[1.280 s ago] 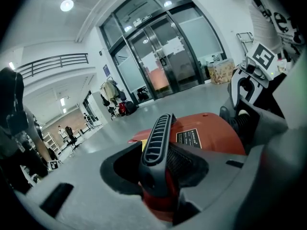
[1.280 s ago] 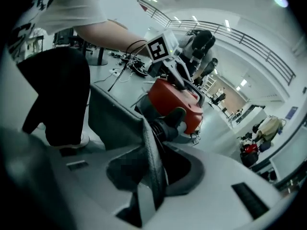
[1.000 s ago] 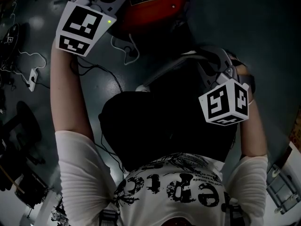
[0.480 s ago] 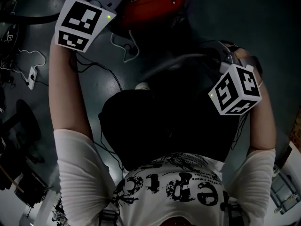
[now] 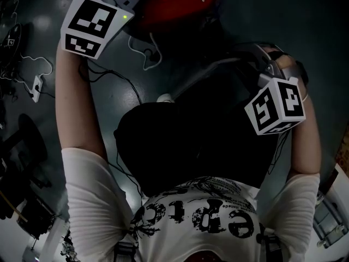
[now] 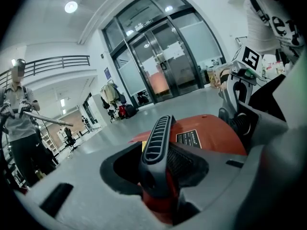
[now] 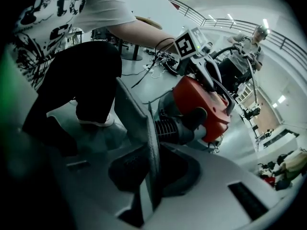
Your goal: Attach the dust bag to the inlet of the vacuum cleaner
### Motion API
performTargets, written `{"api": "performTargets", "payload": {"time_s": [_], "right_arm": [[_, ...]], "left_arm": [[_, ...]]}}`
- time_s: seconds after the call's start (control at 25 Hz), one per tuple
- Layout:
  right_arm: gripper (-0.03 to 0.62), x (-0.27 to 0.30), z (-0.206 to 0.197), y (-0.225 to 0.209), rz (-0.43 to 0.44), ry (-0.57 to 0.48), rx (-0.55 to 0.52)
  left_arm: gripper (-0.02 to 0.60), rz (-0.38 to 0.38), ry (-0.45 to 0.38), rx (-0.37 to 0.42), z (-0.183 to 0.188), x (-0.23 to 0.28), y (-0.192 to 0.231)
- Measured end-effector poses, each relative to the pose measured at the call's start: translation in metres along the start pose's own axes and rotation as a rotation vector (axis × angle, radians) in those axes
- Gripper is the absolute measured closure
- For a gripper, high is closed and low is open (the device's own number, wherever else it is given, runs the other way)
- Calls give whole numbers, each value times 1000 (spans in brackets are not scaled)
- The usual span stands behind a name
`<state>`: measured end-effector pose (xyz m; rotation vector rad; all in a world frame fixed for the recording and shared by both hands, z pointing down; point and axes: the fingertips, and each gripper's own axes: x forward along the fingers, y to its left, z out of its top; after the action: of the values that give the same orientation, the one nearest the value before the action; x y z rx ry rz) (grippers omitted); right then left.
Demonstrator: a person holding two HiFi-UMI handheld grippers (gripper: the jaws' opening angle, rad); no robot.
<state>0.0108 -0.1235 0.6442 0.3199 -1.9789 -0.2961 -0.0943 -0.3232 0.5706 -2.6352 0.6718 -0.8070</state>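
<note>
The red vacuum cleaner [image 5: 174, 4] stands on the floor at the top of the head view. My left gripper [image 6: 163, 169] is shut on its black ribbed handle [image 6: 156, 138] and holds still. My right gripper [image 7: 151, 176] has the dust bag's thin grey flat sheet [image 7: 136, 119] edge-on between its pads, and its jaws are opening slightly. That sheet points toward the black ribbed inlet [image 7: 170, 126] on the red body [image 7: 201, 104] without touching it. In the head view the sheet [image 5: 204, 75] runs left from the right gripper [image 5: 256, 61], over dark trousers.
White and black cables [image 5: 144, 53] and a white plug [image 5: 37, 86] lie on the grey floor left of the vacuum cleaner. Dark equipment [image 5: 22, 162] stands at the left edge. My white shoe [image 7: 96, 121] is beside the sheet. Another person [image 6: 19, 119] stands far off.
My right gripper has shifted a little to the right and rolled, so its marker cube shows a different tilt. The grey sheet moved with it. The left gripper has stayed put.
</note>
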Motion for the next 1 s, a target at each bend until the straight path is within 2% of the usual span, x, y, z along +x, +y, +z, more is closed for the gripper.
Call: {"api": "performTargets", "payload": {"time_s": [0.2, 0.44, 0.72, 1.0], "right_arm": [[563, 0, 7, 1, -11, 13, -54], [563, -1, -7, -5, -19, -26, 80], [551, 4, 3, -19, -71, 19, 10], [540, 3, 0, -28, -123, -7, 179]], "left_arm": [[434, -3, 14, -1, 0, -1, 1], [434, -17, 8, -5, 0, -1, 0], [434, 1, 6, -15, -1, -2, 0], [434, 15, 10, -16, 1, -3, 2]]}}
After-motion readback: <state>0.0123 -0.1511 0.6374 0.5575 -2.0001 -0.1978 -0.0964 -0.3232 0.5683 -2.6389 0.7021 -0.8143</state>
